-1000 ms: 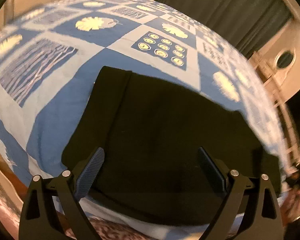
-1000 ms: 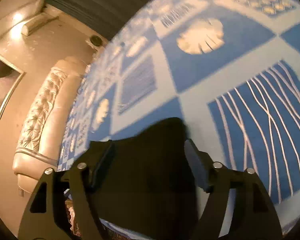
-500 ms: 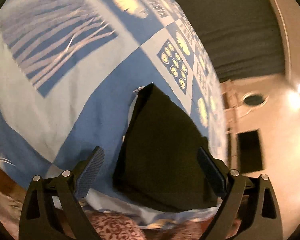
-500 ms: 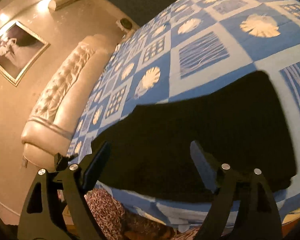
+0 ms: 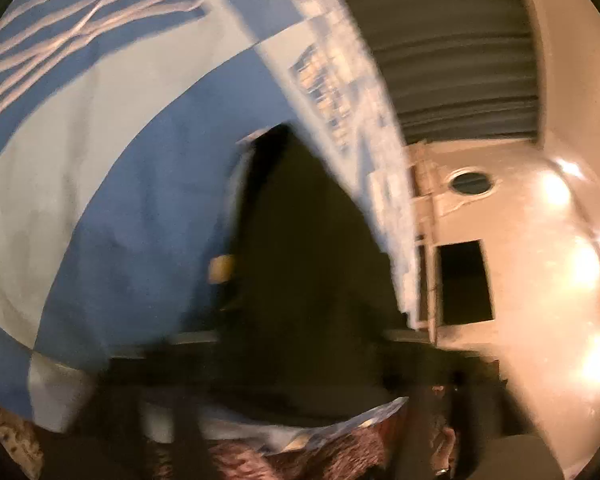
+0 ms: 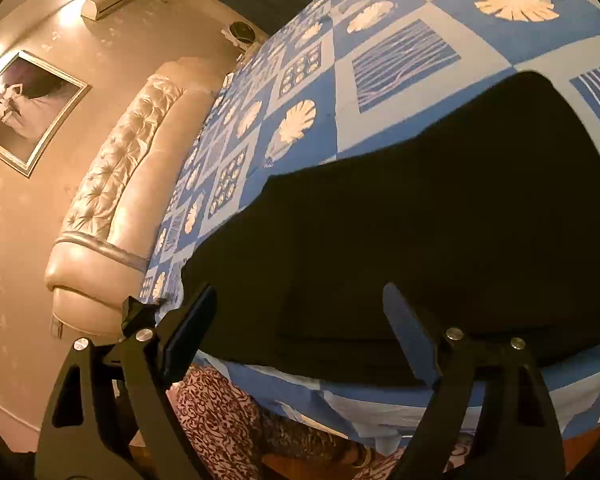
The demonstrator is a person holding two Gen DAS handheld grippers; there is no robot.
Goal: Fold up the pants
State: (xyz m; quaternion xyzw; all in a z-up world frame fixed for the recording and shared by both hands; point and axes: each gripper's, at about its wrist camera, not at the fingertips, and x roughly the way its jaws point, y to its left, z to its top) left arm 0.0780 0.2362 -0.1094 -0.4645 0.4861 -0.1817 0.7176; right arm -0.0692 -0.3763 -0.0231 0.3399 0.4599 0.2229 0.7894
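Black folded pants [image 6: 440,220] lie on a blue and white patterned bedspread [image 6: 380,64] near the bed's front edge. My right gripper [image 6: 300,292] is open and hangs just over the pants' near left part, with nothing pressed between its fingers. The left wrist view is badly blurred. There the pants [image 5: 312,240] run away from me as a dark wedge with a small yellow label [image 5: 221,269] at their left edge. My left gripper [image 5: 300,344] shows only as dark smears that have come together over the pants' near end, shut on the cloth.
A padded cream headboard [image 6: 132,184] stands at the left of the bed below a framed picture [image 6: 20,108]. Dark curtains [image 5: 440,40] hang beyond the bed. A person's red patterned clothing [image 6: 220,412] is just below the bed's front edge.
The left gripper's wide-apart fingers have snapped together over the pants' near end, and its view has rolled and dropped closer. The right gripper slid from the pants' corner to their long edge and opened slightly.
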